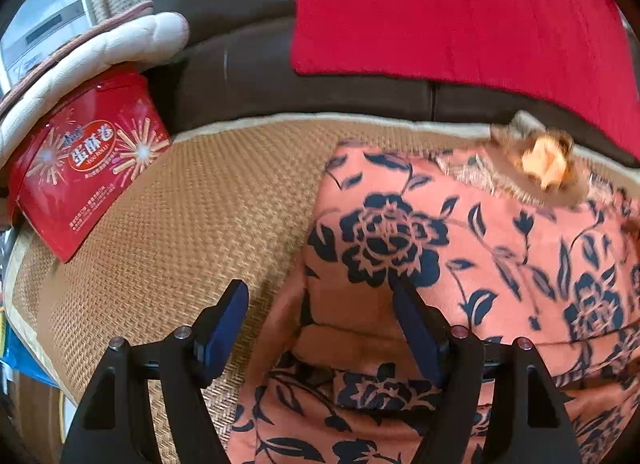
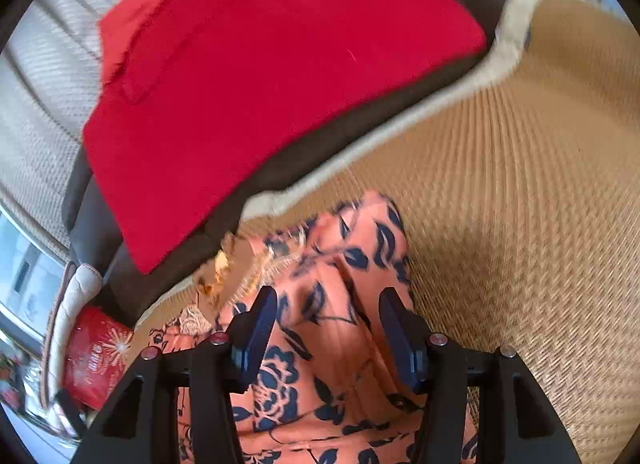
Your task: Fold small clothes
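Observation:
A small salmon-orange garment with dark blue flowers (image 1: 460, 232) lies folded on a woven straw mat (image 1: 192, 232); it also shows in the right wrist view (image 2: 332, 328). It has a lace collar with an orange bow (image 1: 544, 159). My left gripper (image 1: 320, 304) is open, hovering over the garment's left edge, with folded cloth between and below the fingers. My right gripper (image 2: 328, 312) is open above the garment's narrow end, its fingers either side of a fold.
A red snack tin (image 1: 88, 167) and a white quilted cushion (image 1: 112, 43) sit at the mat's left. A red cloth (image 1: 460, 11) lies on the dark brown sofa back (image 1: 248, 75). The mat (image 2: 520, 223) stretches to the right.

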Available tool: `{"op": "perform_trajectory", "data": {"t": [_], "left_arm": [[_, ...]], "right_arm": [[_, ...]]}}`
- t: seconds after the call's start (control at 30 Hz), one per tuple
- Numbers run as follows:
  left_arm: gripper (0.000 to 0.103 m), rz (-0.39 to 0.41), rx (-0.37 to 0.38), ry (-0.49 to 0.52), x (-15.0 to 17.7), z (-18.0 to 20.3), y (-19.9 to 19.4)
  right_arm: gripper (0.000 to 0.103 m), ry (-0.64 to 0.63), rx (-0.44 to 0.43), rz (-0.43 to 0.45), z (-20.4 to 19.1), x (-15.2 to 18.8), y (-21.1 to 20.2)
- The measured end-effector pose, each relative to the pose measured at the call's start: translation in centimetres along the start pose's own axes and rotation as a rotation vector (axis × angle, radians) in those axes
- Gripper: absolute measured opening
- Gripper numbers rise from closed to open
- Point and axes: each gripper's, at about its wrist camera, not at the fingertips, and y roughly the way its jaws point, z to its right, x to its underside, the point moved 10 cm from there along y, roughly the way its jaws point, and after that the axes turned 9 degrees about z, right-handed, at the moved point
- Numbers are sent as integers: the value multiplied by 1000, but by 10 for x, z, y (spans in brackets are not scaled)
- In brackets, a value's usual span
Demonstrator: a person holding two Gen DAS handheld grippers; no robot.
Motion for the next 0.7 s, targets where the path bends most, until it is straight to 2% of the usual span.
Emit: {"op": "perform_trajectory", "data": {"t": [0.07,0.13,0.2,0.23,0.27,0.37,0.43,0.5,0.6,0.63,0.7], "left_arm": [[75,-28,6,0,7,2,4],[76,-35,4,-6,9,2,4],[76,-31,-3,-3,11,1,4],[75,-27,-9,0,12,0,2],[75,-25,-12,1,12,-1,2],[75,-19,-20,-2,13,-3,-2],[75,-17,-28,1,14,-4,-4],[75,-15,-29,5,14,-3,-6],[75,-9,-37,20,13,-4,-5],[75,-10,-37,20,13,-7,-2],[75,10,-42,24,9,-6,-6]], "right_arm": [[58,-34,3,-42,-1,9,8],[54,-126,37,-35,-7,12,9],[25,-235,92,-25,-12,16,6],[18,-269,104,-26,-14,19,4],[15,-286,105,-11,-15,21,2],[13,-322,81,73,-25,13,-21],[13,-298,71,117,-21,6,-38],[12,-274,87,99,-8,8,-41],[13,-260,216,29,19,13,-29],[17,-230,240,15,28,11,-28],[17,-131,209,31,38,2,-36]]}}
